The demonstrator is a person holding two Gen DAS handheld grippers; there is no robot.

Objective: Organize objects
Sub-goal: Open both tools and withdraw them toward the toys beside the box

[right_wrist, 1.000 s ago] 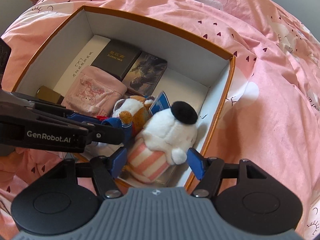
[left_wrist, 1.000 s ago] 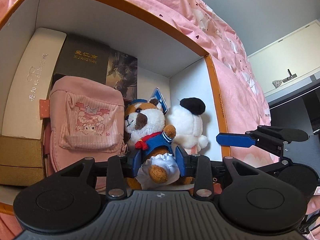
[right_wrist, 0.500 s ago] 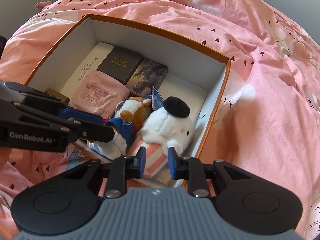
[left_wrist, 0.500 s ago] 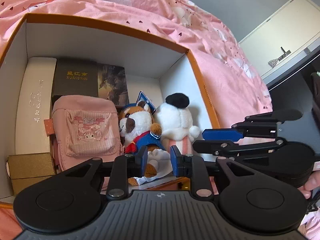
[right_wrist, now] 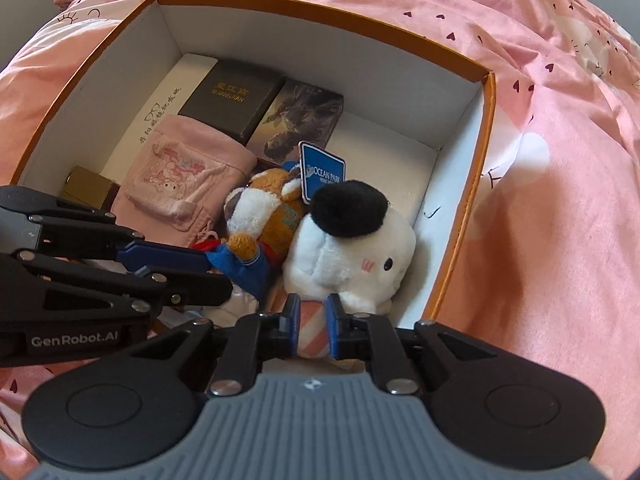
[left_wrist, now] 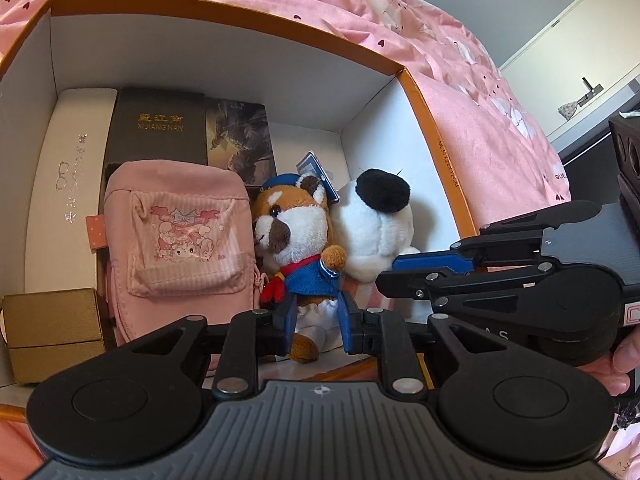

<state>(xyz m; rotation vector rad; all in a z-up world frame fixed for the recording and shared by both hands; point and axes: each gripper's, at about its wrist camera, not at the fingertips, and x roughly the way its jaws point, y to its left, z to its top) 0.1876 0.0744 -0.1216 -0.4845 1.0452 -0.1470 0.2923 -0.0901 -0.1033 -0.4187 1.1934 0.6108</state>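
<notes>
1. Your left gripper has just closed on the brown plush dog, pads pressing its white skirt.
2. Your right gripper pinches the white plush by its striped body, seemingly firmly.
3. Both toys sit in the orange-rimmed box.

1. I see a bed under a rumpled pink sheet printed with small dark hearts.
2. Beyond it stand a grey wall and a pale cabinet, daylit.
</notes>
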